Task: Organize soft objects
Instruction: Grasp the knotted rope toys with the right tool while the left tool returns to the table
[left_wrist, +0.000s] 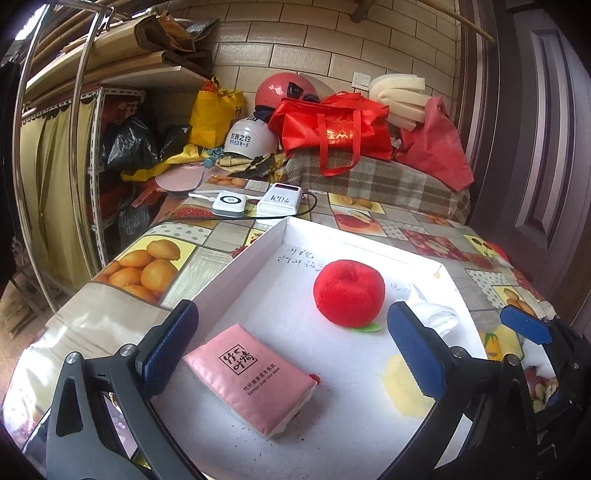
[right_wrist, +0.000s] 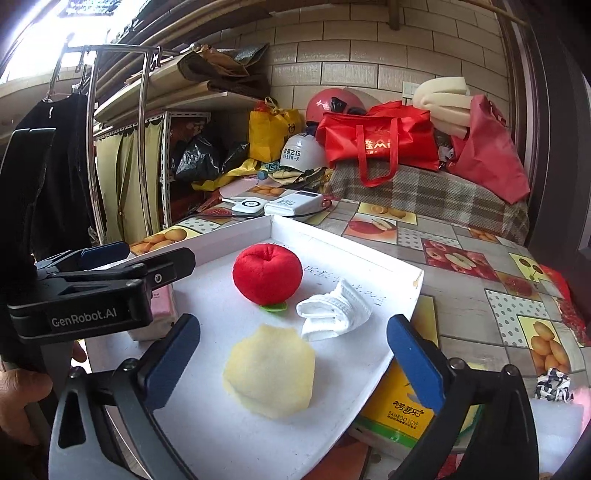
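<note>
Between the left tool (left_wrist: 291, 350) fingers, at 12 o'clock, lies the pink tissue pack (left_wrist: 251, 378) in the white tray (left_wrist: 236, 258), long axis 10-to-4; tool wide open, empty. Right tool (right_wrist: 293, 363) likewise open w/ yellow sponge (right_wrist: 269, 373) dead ahead.

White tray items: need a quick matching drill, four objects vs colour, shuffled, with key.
Things:
1. plush apple
2. tissue pack
3. folded cloth
4. round sponge

Colours:
A. white
B. pale yellow
C. red
D. pink

Pairs: 1-C, 2-D, 3-A, 4-B. All four lie in the white tray.
</note>
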